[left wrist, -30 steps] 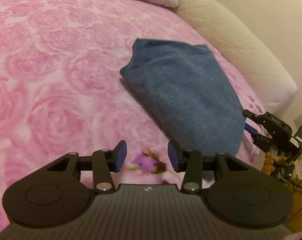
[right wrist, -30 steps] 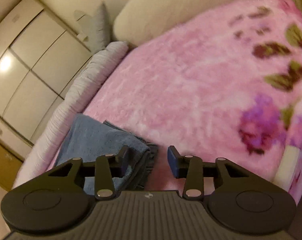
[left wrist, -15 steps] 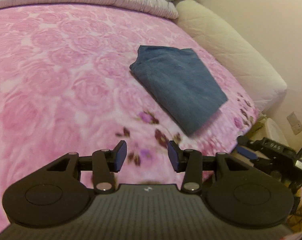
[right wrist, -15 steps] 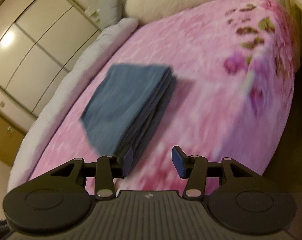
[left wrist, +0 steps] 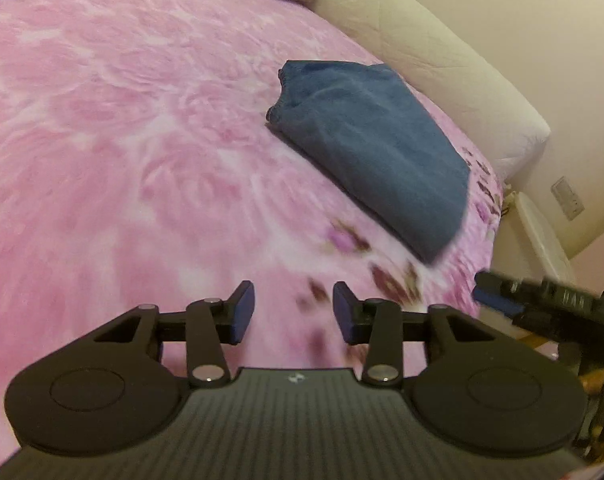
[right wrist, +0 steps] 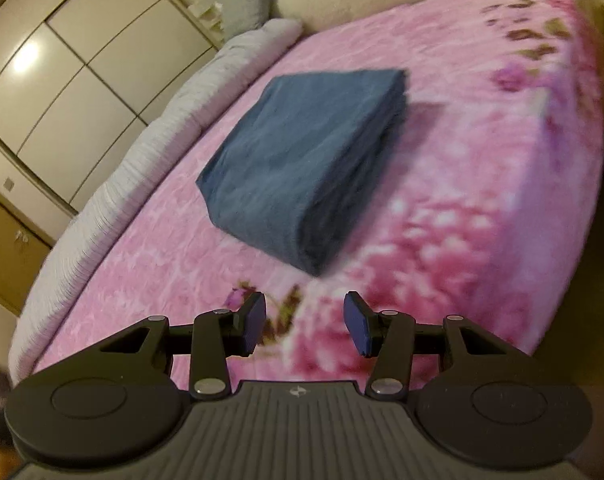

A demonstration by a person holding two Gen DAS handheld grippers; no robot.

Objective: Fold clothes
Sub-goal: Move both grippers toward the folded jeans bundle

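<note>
In mid-frame of the right view, the folded blue cloth (right wrist: pixel 302 160) lies just beyond the right gripper (right wrist: pixel 305 323), long axis running up-right. Both the right and the left gripper (left wrist: pixel 294 312) stand wide and empty; the right looks nearer.

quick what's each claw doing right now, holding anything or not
Left claw: open, holding nothing, clear of the folded blue garment.
Right claw: open, holding nothing, short of the garment on the pink blanket.

blue garment (right wrist: pixel 305 160), folded, flat on bed
</note>
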